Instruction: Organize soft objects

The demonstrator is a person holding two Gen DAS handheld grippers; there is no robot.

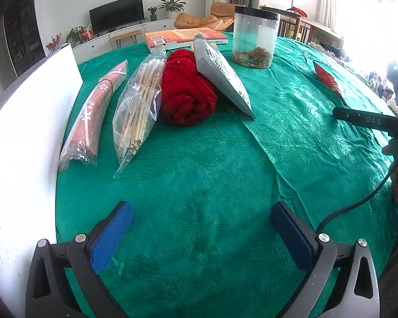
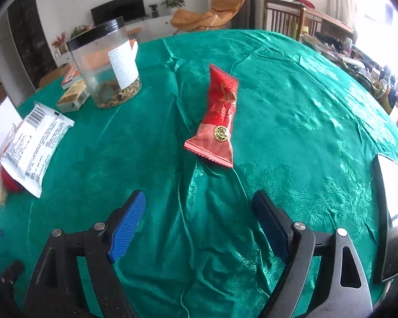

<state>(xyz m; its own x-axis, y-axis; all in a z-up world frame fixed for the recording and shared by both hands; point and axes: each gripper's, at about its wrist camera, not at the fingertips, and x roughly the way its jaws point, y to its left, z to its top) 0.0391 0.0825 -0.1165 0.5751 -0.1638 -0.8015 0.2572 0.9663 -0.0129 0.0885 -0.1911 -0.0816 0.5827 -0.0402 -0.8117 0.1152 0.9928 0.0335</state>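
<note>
a wrinkled shiny green tablecloth (image 2: 291, 111) is covering the table. a red yarn skein (image 1: 185, 90) is lying between a clear bag of bamboo sticks (image 1: 138, 106) and a grey printed pouch (image 1: 223, 76). a red foil packet (image 2: 217, 122) is lying alone ahead of the right gripper (image 2: 199, 206), jaws released, nothing between. the left gripper (image 1: 201, 217) is hovering, also released.

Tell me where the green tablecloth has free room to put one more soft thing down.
Free: the cloth between the red foil packet and the clear plastic jar. Crowded: the row from the red yarn ball to the white board.
</note>
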